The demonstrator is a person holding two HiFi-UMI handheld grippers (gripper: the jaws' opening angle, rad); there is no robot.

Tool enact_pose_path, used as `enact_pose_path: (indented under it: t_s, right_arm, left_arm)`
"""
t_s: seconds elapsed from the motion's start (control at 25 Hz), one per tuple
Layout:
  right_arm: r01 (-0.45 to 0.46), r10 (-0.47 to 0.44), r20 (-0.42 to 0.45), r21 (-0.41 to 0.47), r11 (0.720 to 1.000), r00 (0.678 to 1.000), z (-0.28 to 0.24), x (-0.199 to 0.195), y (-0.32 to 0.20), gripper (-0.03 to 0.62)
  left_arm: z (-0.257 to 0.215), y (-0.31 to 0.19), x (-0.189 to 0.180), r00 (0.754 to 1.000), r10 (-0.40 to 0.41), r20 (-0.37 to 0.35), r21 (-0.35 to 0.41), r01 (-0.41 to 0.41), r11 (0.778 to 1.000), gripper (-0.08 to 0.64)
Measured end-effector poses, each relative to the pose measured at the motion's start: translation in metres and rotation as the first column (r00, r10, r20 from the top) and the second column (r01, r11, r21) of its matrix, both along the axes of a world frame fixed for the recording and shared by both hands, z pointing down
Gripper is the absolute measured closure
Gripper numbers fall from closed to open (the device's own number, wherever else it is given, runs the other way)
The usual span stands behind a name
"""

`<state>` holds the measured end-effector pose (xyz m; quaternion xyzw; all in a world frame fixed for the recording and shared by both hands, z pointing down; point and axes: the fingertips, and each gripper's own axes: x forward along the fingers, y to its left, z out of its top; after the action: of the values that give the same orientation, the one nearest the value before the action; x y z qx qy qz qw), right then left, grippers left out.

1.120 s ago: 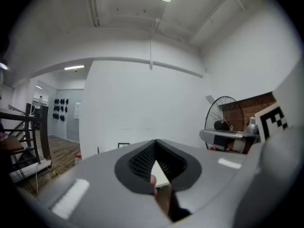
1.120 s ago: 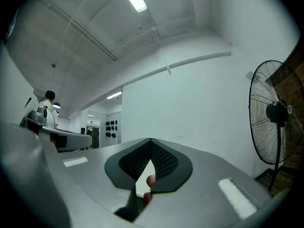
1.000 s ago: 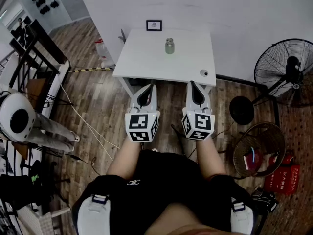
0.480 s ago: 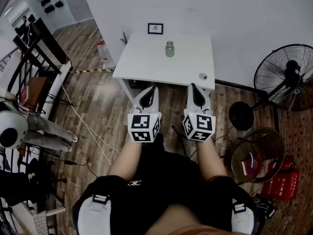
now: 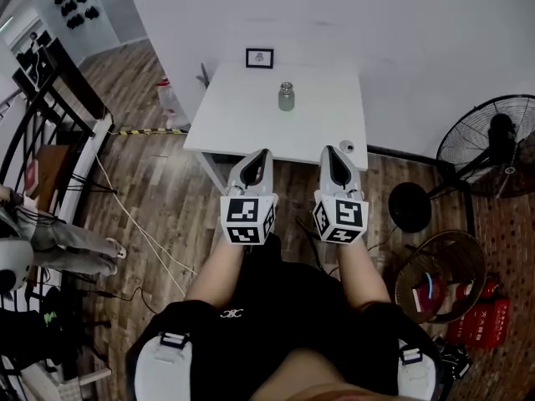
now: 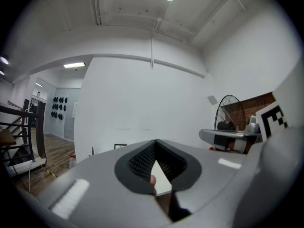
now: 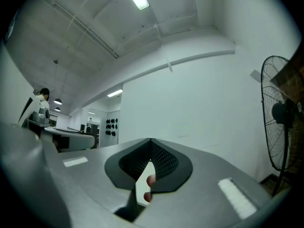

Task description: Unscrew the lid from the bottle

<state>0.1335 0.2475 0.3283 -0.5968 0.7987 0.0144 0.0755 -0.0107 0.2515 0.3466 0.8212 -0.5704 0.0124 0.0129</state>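
Observation:
A small grey-green bottle [image 5: 287,97] with a metal lid stands upright on the white table [image 5: 242,124], toward its far middle. My left gripper [image 5: 262,154] is shut, held at the table's near edge, left of centre. My right gripper [image 5: 330,151] is shut too, beside it at the near edge. Both are well short of the bottle and hold nothing. In the left gripper view the gripper [image 6: 155,141] points at a white wall, tips together. The right gripper view shows that gripper [image 7: 150,140] likewise, jaws closed. The bottle is not seen in either gripper view.
A small round white object [image 5: 347,147] lies at the table's near right corner. A framed picture [image 5: 259,58] leans at the table's far edge. A standing fan [image 5: 493,144] and a wire basket [image 5: 441,276] are on the right. Cables [image 5: 138,224] run across the wooden floor at left.
The view has shifted forward a little: table and bottle sit lower in the head view. Both grippers have edged up to the table's near edge, still shut.

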Motion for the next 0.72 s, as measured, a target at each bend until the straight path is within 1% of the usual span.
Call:
enact_pose_path:
  t_s: [0.2, 0.48, 0.72]
  right_arm:
    - [-0.005, 0.005, -0.005, -0.006, 1.0, 1.0, 0.006, -0.018, -0.061, 0.595]
    - [-0.027, 0.026, -0.013, -0.055, 0.998, 1.0, 0.009, -0.045, -0.164, 0.595]
    - [-0.072, 0.068, -0.048, -0.091, 0.993, 0.997, 0.016, -0.057, -0.237, 0.595]
  left_arm:
    - [0.004, -0.066, -0.011, 0.999, 0.034, 0.004, -0.005, -0.034, 0.999, 0.511]
    - [0.006, -0.174, -0.03, 0.996, 0.089, 0.013, -0.059, -0.088, 0.994, 0.511]
    - [0.017, -0.252, -0.045, 0.992, 0.128, -0.005, -0.102, -0.127, 0.987, 0.511]
